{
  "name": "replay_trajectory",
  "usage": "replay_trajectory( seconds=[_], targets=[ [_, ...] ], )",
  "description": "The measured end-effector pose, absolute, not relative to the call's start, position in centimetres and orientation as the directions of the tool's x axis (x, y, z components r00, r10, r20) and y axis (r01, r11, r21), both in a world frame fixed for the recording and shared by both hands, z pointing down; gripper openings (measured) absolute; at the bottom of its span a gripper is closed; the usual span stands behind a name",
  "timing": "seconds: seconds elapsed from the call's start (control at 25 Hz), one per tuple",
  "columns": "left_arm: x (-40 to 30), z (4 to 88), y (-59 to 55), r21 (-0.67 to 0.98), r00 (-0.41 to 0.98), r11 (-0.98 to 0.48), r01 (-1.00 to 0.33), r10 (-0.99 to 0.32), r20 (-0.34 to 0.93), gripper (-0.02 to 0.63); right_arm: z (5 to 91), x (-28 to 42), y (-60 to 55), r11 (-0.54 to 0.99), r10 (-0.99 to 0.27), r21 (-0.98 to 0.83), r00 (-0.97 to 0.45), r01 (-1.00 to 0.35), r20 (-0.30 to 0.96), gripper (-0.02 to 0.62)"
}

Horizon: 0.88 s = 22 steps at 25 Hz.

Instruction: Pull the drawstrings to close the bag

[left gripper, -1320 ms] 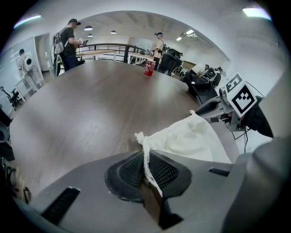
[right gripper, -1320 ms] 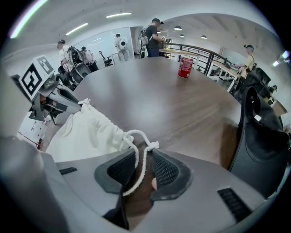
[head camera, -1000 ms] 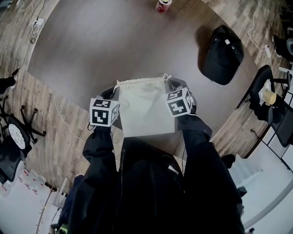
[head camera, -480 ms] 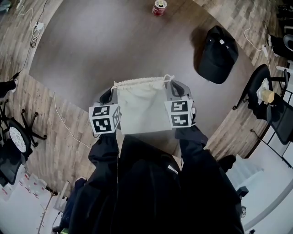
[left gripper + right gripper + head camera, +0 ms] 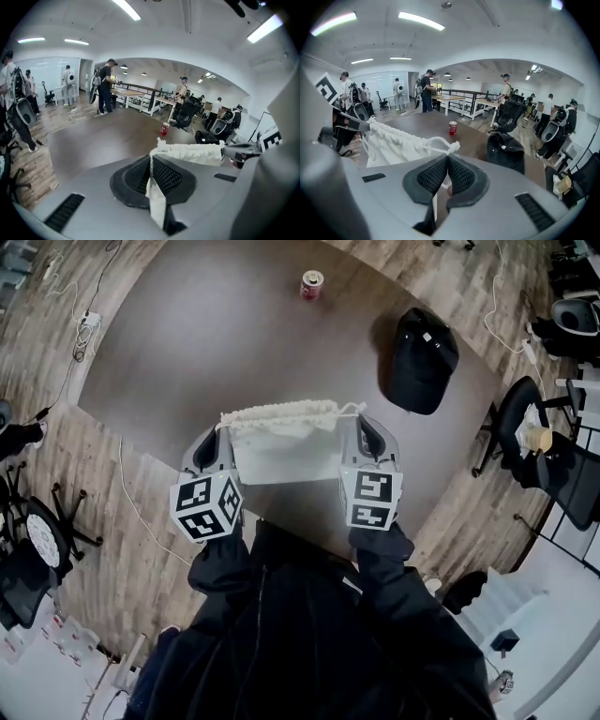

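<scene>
Cream cloth drawstring bag [image 5: 286, 451] is held between the two grippers, over the near edge of the dark brown round table [image 5: 206, 343]. Whether its bottom edge touches the tabletop cannot be told.

Bag mouth: at the top, drawn into a tight ruffled band that runs straight from one gripper to the other. The body below hangs flat and roughly rectangular.

Left gripper [image 5: 217, 427]: jaws closed, pads pressed on a strip of the bag's cream cloth at the left end of the mouth. In the left gripper view, the strip runs down between the ribbed pads [image 5: 164, 176], with the ruffled band just beyond the tips.

Right gripper [image 5: 359, 420]: jaws closed on the white drawstring cord [image 5: 436, 143]. In the right gripper view, the cord's knotted, frayed end sits just above the pad tips. A loop of it leads back to the bag's right top corner.

Also on the table, well apart from the bag:
- red drink can [image 5: 311, 284], upright at the far side
- black cap [image 5: 419, 357], at the far right

Several people stand in the room beyond the table.
</scene>
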State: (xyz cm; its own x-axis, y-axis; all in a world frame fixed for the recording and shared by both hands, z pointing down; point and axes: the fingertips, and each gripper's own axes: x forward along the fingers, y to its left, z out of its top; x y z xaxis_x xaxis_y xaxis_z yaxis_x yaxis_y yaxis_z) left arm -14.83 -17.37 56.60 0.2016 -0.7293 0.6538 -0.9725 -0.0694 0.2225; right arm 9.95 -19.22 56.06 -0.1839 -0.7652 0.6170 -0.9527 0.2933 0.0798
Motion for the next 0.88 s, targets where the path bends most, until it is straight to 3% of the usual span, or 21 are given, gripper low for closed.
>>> replay_trajectory(
  seconds=[0.88],
  targets=[
    [-17.0, 43.5, -14.6, 0.210, 0.119, -0.024, -0.977, -0.885, 0.451, 0.037, 45.1, 14.6, -15.7, 0.127, -0.891, 0.139, -0.052, -0.982, 0.451, 0.028]
  ],
)
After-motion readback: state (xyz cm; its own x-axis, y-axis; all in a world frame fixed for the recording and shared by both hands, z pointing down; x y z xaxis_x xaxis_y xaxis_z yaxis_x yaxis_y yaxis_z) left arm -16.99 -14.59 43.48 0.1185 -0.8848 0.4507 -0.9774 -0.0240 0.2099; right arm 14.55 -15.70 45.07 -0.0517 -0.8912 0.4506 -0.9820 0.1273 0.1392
